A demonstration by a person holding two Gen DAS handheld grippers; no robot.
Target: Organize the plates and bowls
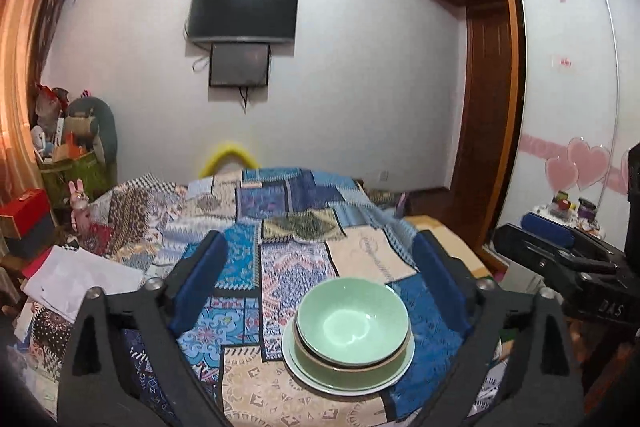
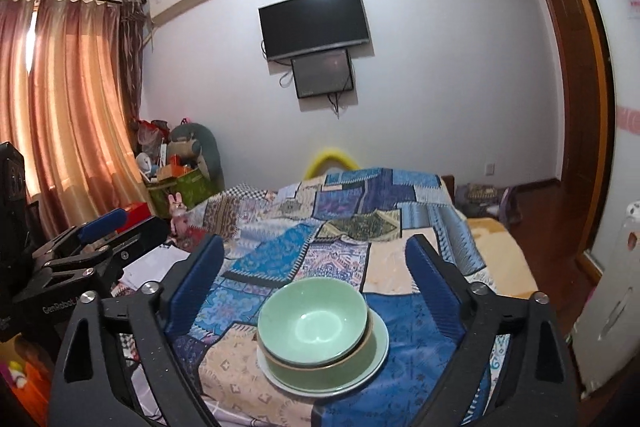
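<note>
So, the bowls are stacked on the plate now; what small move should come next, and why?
Probably just draw both claws back. The light green bowl sits nested in the darker bowl on the plate, and the left claw and right claw are open and empty.

plate mostly hidden under bowls

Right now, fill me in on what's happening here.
A person holds a gripper in each hand over a bed with a patchwork cover. The left gripper and right gripper are both open and empty. On the cover, a pale green bowl sits nested in a darker green bowl on a plate.
</note>
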